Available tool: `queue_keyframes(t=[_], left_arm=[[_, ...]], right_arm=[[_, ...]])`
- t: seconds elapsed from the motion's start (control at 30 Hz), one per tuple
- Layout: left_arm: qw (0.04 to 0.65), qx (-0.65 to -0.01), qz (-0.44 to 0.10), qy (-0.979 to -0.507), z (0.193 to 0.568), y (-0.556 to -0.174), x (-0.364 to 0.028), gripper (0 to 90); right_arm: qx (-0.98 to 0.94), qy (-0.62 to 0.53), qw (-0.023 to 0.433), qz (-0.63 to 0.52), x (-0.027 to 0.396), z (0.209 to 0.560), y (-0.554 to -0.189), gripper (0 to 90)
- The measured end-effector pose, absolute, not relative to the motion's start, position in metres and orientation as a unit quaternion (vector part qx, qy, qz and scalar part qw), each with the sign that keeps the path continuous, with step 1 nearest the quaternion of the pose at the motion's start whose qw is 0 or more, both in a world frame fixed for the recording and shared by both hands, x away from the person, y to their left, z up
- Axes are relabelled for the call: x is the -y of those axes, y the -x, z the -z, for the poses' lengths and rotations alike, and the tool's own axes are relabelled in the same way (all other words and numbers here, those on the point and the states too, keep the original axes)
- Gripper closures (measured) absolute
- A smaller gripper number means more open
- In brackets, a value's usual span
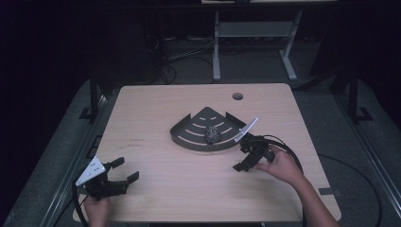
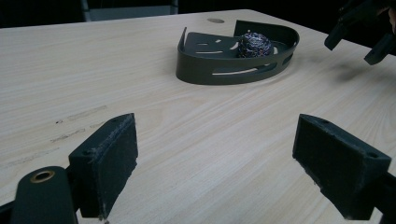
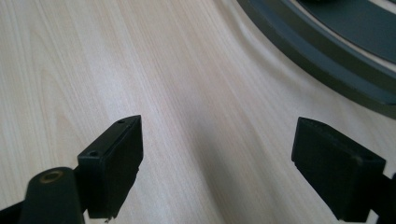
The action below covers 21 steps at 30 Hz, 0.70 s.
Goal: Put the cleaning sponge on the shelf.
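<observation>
A dark quarter-round tray [image 1: 189, 137] sits mid-worktop [image 1: 156, 198], and a small mottled ball [image 1: 213, 134] (possibly scrunched foil; too small to tell) lies inside it near the curved wall. The right tool [image 1: 245, 153] hangs just beside the tray's curved edge, jaws spread wide, gripping nothing. The left tool [image 1: 122, 171] sits well apart at the near left corner, equally wide open and empty. The left gripper view shows the slotted tray wall [image 2: 233, 72] and ball [image 2: 254, 45] side-on, with the other tool [image 2: 357, 39] beyond. The right gripper view shows the tray rim [image 3: 322, 60] close over bare wood.
</observation>
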<state>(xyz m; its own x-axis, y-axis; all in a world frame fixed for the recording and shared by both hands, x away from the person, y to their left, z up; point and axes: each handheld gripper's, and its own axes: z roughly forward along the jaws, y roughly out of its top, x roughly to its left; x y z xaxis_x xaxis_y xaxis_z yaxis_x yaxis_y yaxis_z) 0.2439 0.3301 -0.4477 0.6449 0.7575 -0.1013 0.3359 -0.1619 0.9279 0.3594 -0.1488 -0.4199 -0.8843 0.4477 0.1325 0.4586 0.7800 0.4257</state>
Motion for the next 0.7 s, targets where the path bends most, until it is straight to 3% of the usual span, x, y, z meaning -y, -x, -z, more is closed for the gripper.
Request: queue_keyframes(t=[0.7], left_arm=[[0.53, -0.372, -0.198, -0.736, 0.448, -0.244, -0.329, 13.3]], right_arm=[[0.941, 0.242, 0.019, 0.234, 0.156, 0.43, -0.346, 16.2]])
